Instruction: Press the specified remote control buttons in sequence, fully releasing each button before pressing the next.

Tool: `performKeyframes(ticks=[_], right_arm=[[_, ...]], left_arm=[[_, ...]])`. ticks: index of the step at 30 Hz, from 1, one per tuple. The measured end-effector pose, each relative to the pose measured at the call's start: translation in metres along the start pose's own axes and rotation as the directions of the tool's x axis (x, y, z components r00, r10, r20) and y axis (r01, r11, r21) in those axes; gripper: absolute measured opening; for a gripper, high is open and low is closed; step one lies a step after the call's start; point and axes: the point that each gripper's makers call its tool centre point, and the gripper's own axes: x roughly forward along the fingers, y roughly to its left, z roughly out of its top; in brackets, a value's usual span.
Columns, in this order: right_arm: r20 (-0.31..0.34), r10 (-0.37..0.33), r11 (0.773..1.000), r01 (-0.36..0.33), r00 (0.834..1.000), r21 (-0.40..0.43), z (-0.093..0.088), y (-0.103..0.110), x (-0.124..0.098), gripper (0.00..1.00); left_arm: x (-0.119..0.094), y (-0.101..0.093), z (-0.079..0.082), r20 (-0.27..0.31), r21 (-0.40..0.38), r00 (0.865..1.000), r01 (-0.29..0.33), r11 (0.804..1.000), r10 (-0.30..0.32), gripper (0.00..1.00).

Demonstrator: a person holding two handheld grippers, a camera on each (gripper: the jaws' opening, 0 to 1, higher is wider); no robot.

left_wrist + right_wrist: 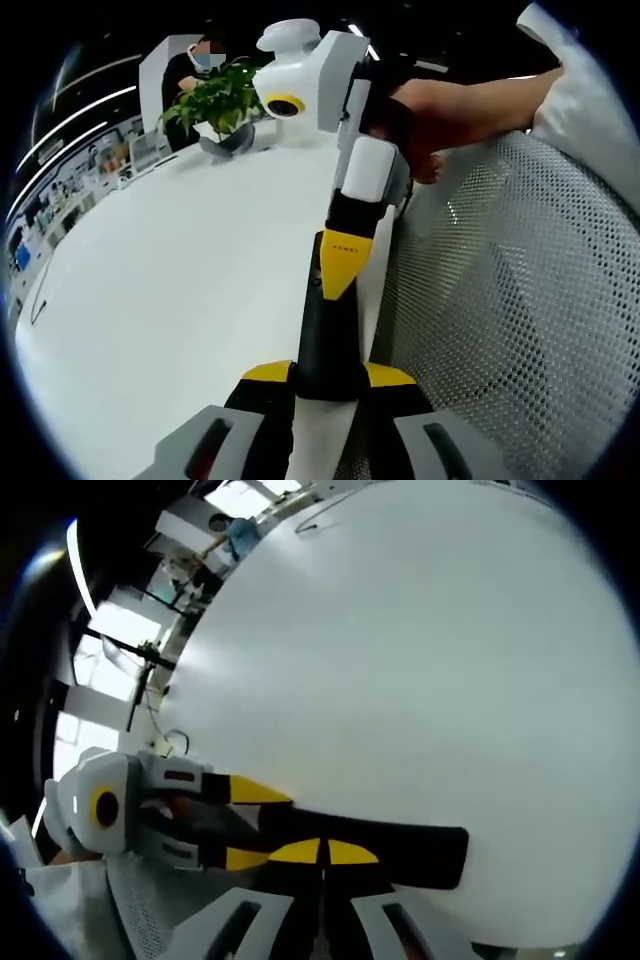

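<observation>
The black remote control (330, 340) lies at the white table (170, 280) edge, clenched at one end by the left gripper (330, 385); the right gripper (322, 855) has its fingers closed over it; a hard press could lever it off the edge

No legible text. Small dark lettering on the right gripper's (345, 262) yellow jaw tip, left gripper view: too blurred to read.
</observation>
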Motion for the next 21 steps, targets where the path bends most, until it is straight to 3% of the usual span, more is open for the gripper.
performKeyframes(ticks=[21], right_arm=[[-0.017, -0.009, 1.0, 0.009, 1.0, -0.02, -0.0013, 0.0011, -0.0006, 0.0]], left_arm=[[0.0005, 0.0, 0.0002, 0.002, 0.0, 1.0, 0.0, 1.0, 0.0, 0.24]])
